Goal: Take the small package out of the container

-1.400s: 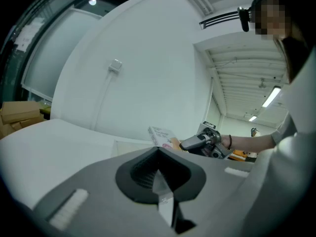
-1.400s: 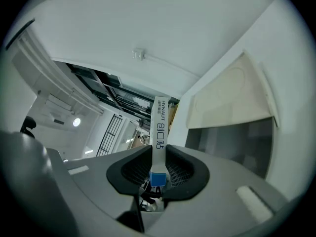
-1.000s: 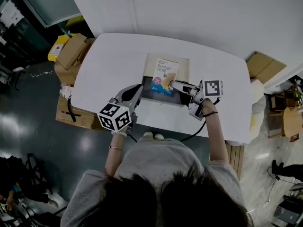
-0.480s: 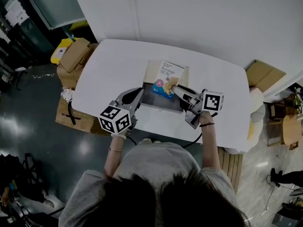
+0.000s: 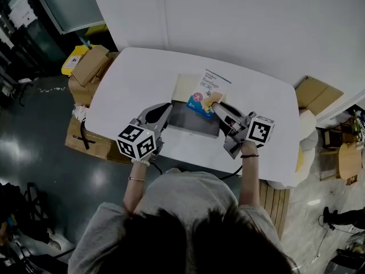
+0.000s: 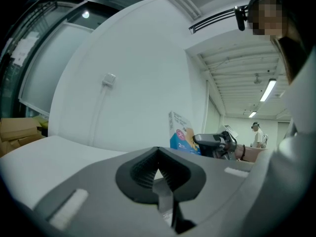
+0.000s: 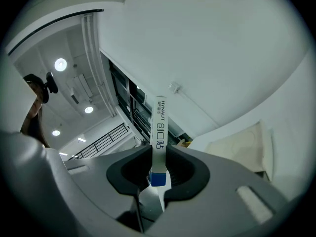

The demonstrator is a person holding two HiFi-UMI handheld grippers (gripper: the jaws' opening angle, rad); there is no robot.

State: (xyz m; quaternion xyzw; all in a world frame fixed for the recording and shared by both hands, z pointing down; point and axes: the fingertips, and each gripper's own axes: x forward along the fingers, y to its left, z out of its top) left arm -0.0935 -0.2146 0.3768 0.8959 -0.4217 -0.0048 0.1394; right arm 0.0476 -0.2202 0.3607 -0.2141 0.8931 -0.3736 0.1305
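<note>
The small package (image 5: 206, 90) is a flat white and blue box. My right gripper (image 5: 217, 104) is shut on its lower edge and holds it upright above the far right corner of the container (image 5: 191, 120). In the right gripper view the package (image 7: 159, 127) shows edge-on, pinched between the pads of that gripper (image 7: 158, 171). The container is a shallow grey box with a beige flap (image 5: 183, 87) lying open behind it. My left gripper (image 5: 166, 108) rests at the container's left edge; its jaws (image 6: 159, 181) look closed on a thin grey wall. From there the package (image 6: 180, 132) shows beyond.
The white table (image 5: 134, 76) stands against a white wall. Cardboard boxes (image 5: 86, 64) and a yellow item (image 5: 73, 57) are stacked off its left end. Another cardboard box (image 5: 315, 88) sits on the floor at the right. A person (image 6: 256, 132) stands far off.
My right gripper has lifted the package up and to the right, from lying in the container to upright above its far right corner. The left gripper has stayed at the container's edge.
</note>
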